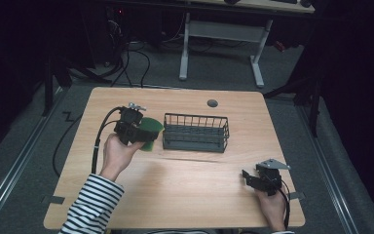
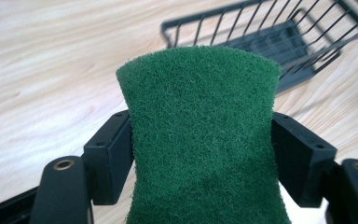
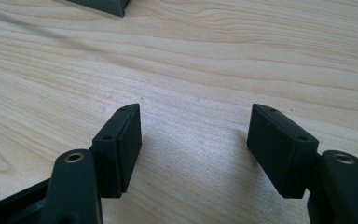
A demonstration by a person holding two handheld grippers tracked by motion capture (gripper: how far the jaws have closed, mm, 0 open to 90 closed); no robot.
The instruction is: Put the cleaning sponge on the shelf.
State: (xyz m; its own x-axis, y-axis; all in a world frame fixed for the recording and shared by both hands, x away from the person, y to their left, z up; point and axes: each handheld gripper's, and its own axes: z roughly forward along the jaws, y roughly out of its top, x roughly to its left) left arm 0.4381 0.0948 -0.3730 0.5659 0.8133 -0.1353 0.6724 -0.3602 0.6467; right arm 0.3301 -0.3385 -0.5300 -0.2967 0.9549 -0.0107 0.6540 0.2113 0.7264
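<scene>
My left gripper (image 1: 143, 134) is shut on a green scouring pad (image 1: 151, 131), held above the table just left of a dark wire basket (image 1: 196, 132). In the left gripper view the green scouring pad (image 2: 200, 140) bulges between the two black jaws, with the wire basket (image 2: 279, 42) beyond it at the upper right. My right gripper (image 1: 247, 176) rests low over the table near the front right corner. It stands open, and in the right gripper view bare wood shows between its fingers (image 3: 121, 144).
The wooden table (image 1: 185, 185) has a round cable hole (image 1: 212, 103) behind the basket. A corner of the basket (image 3: 103, 5) shows at the top of the right gripper view. Beyond the far edge stand a desk frame (image 1: 221, 46) and floor cables.
</scene>
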